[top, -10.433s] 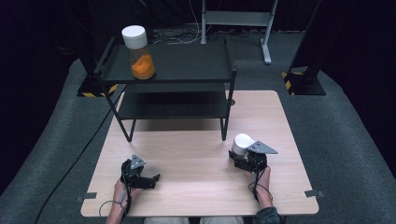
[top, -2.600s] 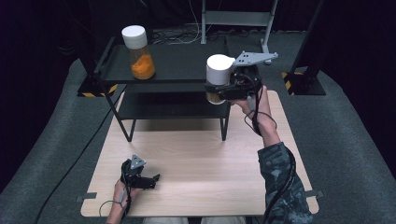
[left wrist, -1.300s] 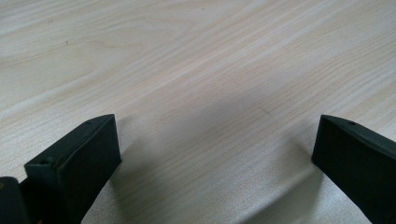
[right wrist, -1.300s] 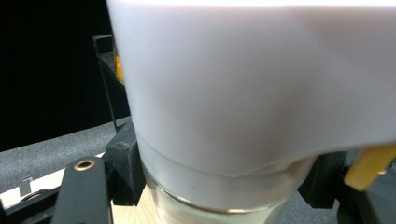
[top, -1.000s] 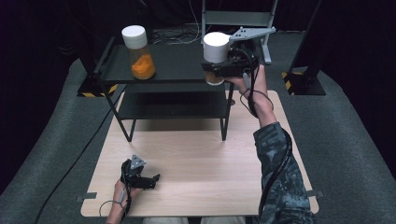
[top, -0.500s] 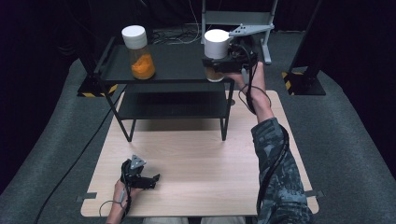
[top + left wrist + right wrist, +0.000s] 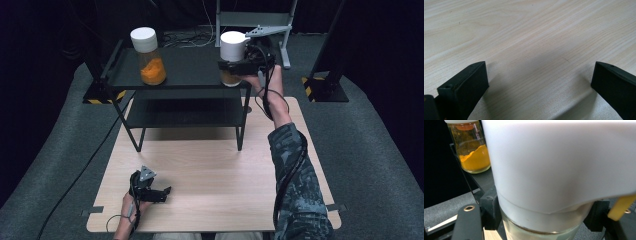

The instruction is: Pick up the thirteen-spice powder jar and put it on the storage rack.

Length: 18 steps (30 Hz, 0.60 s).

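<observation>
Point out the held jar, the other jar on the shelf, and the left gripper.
held jar [image 7: 233,46], high view, on its white lid
other jar [image 7: 151,70], high view, on its orange powder
left gripper [image 7: 159,192], high view, between its open jaws

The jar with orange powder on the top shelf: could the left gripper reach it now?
Probably yes. The left gripper is open and empty on the table, and the jar stands alone at the shelf's left end, with open space in front.

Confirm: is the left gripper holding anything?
No; the left gripper rests on the table, its fingers spread apart over bare wood.
</observation>
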Each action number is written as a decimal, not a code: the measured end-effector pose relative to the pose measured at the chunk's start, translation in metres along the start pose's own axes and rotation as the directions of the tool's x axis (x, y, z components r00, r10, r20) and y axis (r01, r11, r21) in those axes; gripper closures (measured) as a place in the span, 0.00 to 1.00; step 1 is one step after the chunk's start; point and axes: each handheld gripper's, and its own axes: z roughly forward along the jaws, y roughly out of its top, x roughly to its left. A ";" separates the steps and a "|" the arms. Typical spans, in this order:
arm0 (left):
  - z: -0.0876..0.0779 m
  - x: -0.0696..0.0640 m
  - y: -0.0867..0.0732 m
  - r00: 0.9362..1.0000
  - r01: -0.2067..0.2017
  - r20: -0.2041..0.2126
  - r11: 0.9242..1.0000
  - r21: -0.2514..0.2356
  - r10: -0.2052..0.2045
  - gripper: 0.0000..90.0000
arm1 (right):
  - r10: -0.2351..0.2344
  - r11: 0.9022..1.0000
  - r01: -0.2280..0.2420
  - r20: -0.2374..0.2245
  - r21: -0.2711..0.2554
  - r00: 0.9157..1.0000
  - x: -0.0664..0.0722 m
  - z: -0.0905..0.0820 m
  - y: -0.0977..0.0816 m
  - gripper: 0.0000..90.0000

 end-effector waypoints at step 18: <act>0.000 0.000 0.000 1.000 -0.001 0.000 1.000 0.000 0.001 0.01 | -0.006 1.000 0.006 -0.009 -0.010 1.000 -0.002 -0.002 -0.004 0.34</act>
